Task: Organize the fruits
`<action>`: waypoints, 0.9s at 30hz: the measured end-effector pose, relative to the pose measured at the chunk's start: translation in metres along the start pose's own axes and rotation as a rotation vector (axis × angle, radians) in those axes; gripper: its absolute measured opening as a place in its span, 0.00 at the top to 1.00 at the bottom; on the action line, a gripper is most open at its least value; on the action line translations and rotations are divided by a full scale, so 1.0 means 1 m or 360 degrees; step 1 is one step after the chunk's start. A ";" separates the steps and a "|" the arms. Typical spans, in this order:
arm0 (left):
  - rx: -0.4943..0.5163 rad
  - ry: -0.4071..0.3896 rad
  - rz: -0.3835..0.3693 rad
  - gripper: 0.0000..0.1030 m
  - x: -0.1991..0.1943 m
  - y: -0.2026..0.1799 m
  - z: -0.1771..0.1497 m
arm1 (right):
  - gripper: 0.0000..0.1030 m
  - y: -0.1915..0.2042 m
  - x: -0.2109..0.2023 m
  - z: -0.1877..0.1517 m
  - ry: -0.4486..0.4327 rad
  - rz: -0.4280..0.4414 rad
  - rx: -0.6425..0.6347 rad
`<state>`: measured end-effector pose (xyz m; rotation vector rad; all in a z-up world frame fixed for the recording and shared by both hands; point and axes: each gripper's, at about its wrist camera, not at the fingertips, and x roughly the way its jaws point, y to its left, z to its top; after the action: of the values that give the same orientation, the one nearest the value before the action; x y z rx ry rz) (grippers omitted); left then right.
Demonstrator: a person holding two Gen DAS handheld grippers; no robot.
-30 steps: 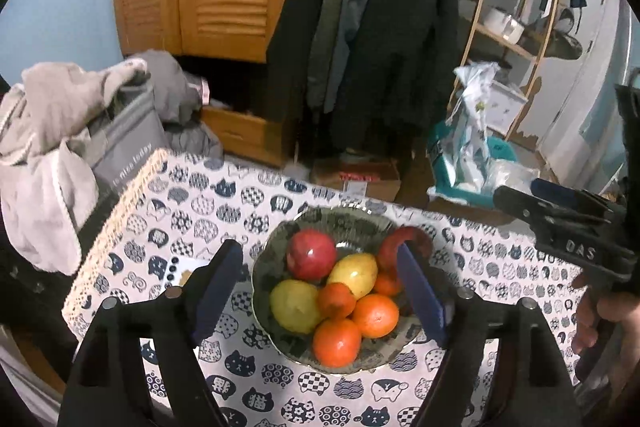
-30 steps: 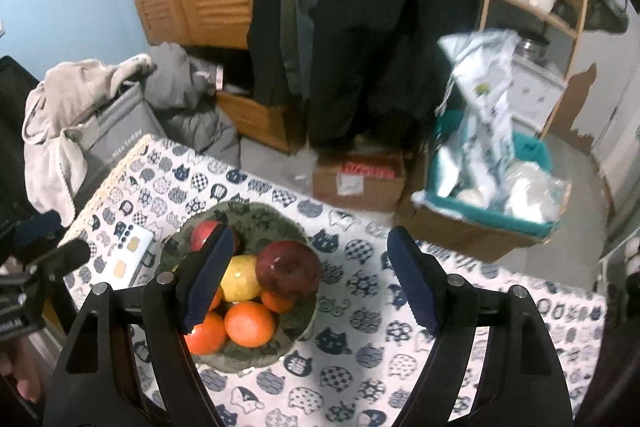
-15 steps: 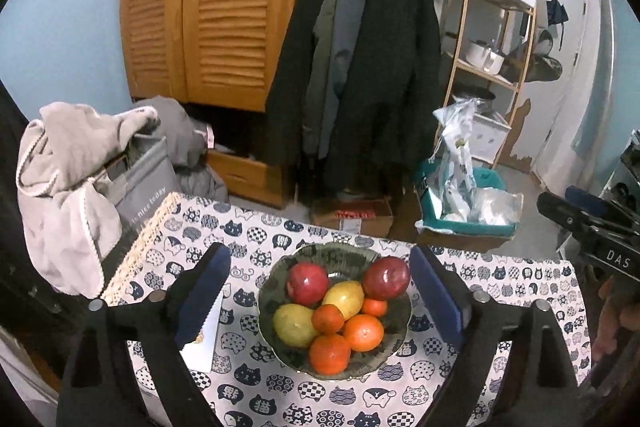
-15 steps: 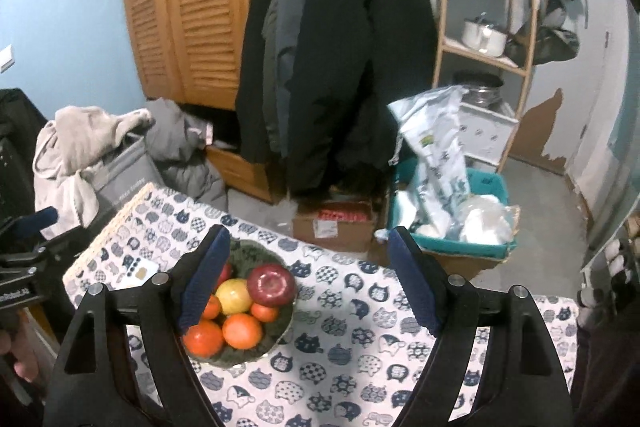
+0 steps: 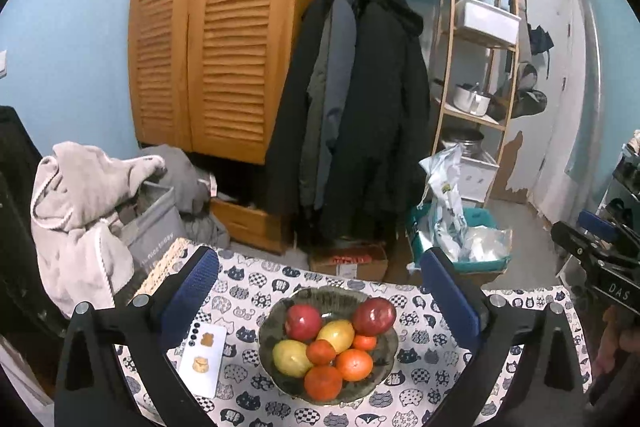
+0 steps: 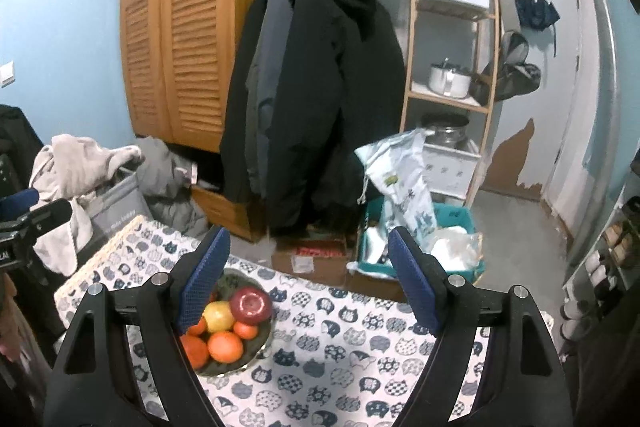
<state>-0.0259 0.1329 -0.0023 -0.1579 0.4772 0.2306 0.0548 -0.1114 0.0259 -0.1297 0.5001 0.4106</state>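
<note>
Now the green bowl point(image 5: 276, 379) holds two red apples point(image 5: 303, 322), two lemons point(image 5: 291, 358) and several tangerines point(image 5: 323, 383); left gripper point(image 5: 320, 295) empty, its jaws opening wide; right gripper point(image 6: 308, 279) wide apart, empty.

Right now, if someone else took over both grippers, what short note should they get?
Left gripper: jaws opening, nothing between them.
Right gripper: open, empty.
Both hang above the table, clear of the fruit.
Bowl on the cat-print cloth holds two red apples, two yellow fruits and several oranges.
Done: all visible fruit sits in the bowl.
Left: nothing apparent; check outside the views.
</note>
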 end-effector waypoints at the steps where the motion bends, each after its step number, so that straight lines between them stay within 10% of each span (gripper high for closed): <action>1: 0.0005 -0.0010 -0.0007 0.01 -0.001 -0.002 0.000 | 0.22 -0.001 -0.003 -0.001 -0.0014 -0.0008 0.0000; 27: 0.0088 -0.0030 -0.0045 0.01 0.000 -0.029 -0.001 | 0.22 -0.021 -0.008 -0.007 -0.0060 -0.0106 0.0011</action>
<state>-0.0195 0.1048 -0.0005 -0.1080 0.4619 0.1911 0.0542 -0.1351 0.0238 -0.1314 0.4589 0.3453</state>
